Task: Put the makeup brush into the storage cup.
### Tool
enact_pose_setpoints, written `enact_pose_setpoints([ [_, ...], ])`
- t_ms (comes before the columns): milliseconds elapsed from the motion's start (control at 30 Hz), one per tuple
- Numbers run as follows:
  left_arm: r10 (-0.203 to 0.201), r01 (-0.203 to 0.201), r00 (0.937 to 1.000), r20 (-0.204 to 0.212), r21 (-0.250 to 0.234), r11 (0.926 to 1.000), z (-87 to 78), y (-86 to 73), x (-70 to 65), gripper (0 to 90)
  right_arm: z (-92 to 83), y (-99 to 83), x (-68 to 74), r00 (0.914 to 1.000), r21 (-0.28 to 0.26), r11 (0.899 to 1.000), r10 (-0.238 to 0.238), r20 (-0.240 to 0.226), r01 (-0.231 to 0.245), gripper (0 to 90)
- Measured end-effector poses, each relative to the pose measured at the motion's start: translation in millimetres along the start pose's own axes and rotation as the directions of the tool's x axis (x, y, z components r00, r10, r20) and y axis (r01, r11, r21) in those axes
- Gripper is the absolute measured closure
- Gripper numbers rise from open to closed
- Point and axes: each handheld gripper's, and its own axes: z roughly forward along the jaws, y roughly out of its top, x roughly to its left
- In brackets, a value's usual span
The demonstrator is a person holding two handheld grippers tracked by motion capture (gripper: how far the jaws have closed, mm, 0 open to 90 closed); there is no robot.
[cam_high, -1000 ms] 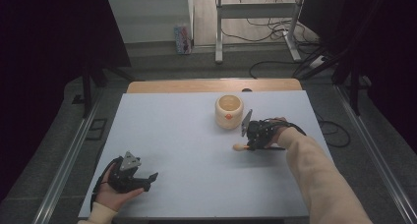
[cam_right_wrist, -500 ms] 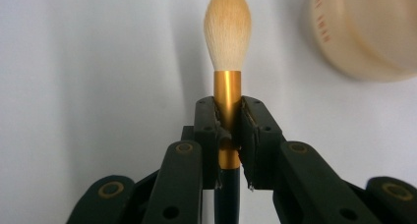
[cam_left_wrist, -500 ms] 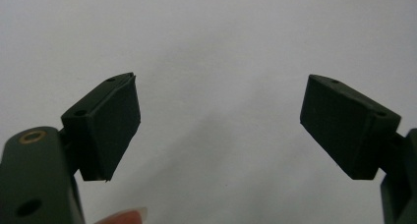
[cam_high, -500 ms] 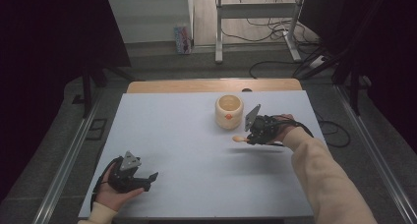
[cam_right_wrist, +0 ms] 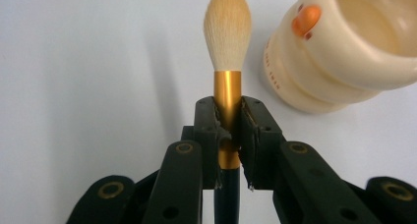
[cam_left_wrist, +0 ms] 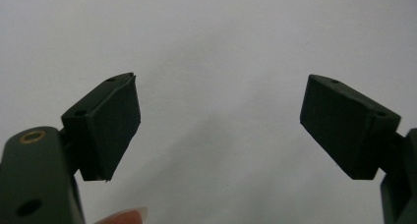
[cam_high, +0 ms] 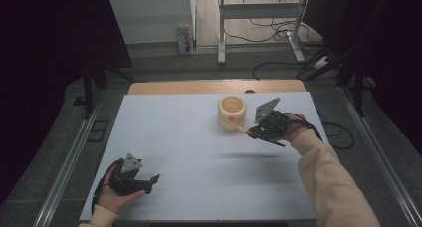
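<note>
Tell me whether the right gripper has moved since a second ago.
Yes. The right gripper, shut on the brush, rose off the table and now sits beside the cream cup.

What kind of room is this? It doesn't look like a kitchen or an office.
Probably a lab or workshop set up for recording: a plain white table on a metal frame, loose cables across the floor, and a person holding a black gripper in each hand.

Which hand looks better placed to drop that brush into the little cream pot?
Right. The right gripper already clamps the brush beside the pot. The left gripper rests open at the table's near corner, far away.
</note>
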Motion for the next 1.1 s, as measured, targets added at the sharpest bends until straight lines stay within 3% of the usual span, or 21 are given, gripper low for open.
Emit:
enact_pose_setpoints([
  [133, 0.0, 0.0, 1.0, -0.002, -0.001, 1.0, -0.4, 0.1, 0.1, 16.1, -9.3, 1.5, 2.7, 0.9996, -0.098, 0.995, 0.03, -0.005, -0.03, 78.5],
  [233, 0.001, -0.001, 1.0, -0.003, 0.0, 1.0, -0.4, 0.1, -0.2, 16.1, -16.6, -0.7, 3.5, 0.9982, -0.193, 0.979, 0.06, -0.006, -0.06, 78.5],
  [367, -0.005, 0.005, 1.0, -0.005, 0.0, 1.0, 0.5, -0.1, -0.8, 16.2, -19.1, -3.5, 4.0, 0.9971, -0.225, 0.972, 0.076, -0.003, -0.075, 78.5],
  [433, 0.0, 0.001, 1.0, -0.007, 0.006, 1.0, 0.4, -0.1, -0.1, 16.2, -22.0, -6.7, 4.8, 0.9956, -0.257, 0.962, 0.094, -0.004, -0.092, 78.5],
  [667, -0.002, 0.002, 1.0, -0.009, 0.009, 1.0, 0.7, 0.0, -0.1, 16.3, -22.4, -9.1, 8.2, 0.9912, -0.3, 0.945, 0.132, -0.01, -0.129, 78.5],
  [833, -0.009, 0.009, 0.9999, -0.011, 0.003, 1.0, 0.8, -0.4, -0.3, 16.3, -20.1, -8.1, 15.0, 0.9885, -0.343, 0.928, 0.151, -0.015, -0.147, 78.5],
  [1100, -0.01, 0.01, 0.9999, -0.012, 0.002, 1.0, 0.6, -0.5, -0.5, 16.3, -19.3, -10.8, 17.6, 0.9833, -0.37, 0.913, 0.181, -0.014, -0.174, 78.5],
])
